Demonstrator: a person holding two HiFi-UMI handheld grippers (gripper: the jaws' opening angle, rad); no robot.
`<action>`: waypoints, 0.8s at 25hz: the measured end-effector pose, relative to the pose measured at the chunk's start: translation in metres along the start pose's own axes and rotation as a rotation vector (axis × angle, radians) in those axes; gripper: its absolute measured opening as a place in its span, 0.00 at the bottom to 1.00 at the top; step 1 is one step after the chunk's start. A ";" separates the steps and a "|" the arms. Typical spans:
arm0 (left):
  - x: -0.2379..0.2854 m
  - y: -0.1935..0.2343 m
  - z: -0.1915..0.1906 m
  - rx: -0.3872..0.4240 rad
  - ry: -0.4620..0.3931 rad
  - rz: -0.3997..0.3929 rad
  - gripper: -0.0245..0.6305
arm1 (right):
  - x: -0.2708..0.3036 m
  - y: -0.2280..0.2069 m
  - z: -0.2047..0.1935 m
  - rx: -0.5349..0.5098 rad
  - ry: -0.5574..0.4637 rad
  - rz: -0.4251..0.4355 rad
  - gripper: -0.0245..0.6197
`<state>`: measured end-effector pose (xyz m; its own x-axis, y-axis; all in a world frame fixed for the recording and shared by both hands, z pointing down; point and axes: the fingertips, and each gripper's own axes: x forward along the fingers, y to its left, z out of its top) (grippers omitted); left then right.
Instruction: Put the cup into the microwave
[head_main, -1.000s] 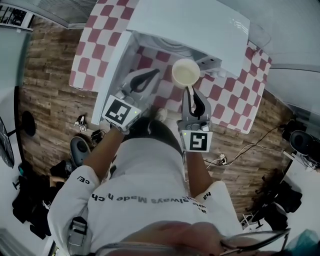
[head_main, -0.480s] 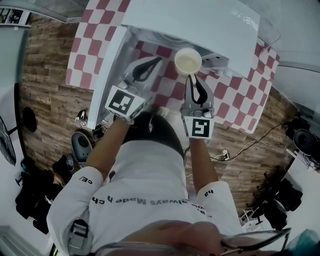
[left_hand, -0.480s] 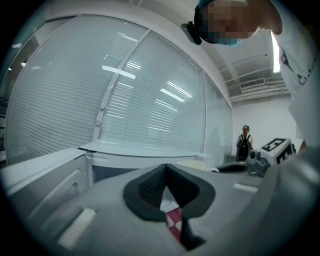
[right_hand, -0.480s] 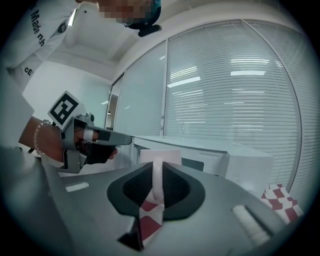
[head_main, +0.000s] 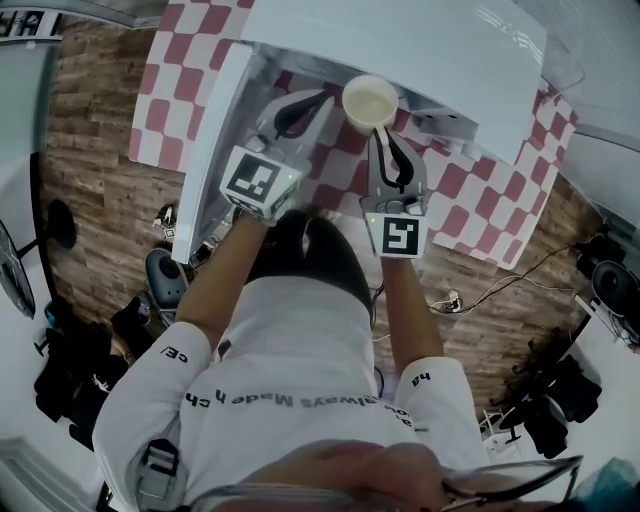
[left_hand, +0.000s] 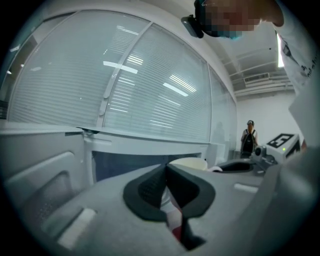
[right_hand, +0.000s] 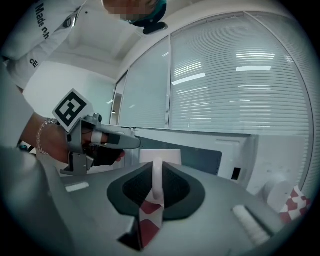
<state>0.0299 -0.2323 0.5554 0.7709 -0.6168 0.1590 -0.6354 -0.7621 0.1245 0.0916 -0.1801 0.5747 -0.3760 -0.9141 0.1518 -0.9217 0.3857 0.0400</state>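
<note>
While pinching cup (head_main: 370, 102) by its handle in right gripper (head_main: 382, 136) before the microwave (head_main: 420, 40), has yet to set it inside; holds left gripper (head_main: 300, 108) closed, empty.

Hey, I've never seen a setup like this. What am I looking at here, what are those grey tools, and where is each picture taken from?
A person stands at a red-and-white checked tablecloth, working with two grey handheld grippers. The top-down picture comes from a camera on the person's head. The other two come from cameras riding on each gripper, looking along its fingers. On the cloth stands a white microwave with its door swung open. The right gripper pinches the handle of a cream-coloured cup, held near the opening. The left gripper is closed and holds nothing.
</note>
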 end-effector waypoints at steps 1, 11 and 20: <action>0.002 0.003 -0.002 -0.001 0.003 0.003 0.04 | 0.003 -0.003 -0.003 0.006 0.004 -0.005 0.10; 0.026 0.028 -0.025 -0.008 0.027 0.025 0.04 | 0.036 -0.028 -0.020 0.027 0.007 -0.039 0.10; 0.053 0.050 -0.043 0.006 0.038 0.026 0.04 | 0.073 -0.047 -0.039 0.054 0.013 -0.055 0.10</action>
<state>0.0375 -0.2945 0.6118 0.7520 -0.6283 0.1991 -0.6546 -0.7473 0.1142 0.1114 -0.2605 0.6225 -0.3236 -0.9319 0.1637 -0.9449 0.3273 -0.0046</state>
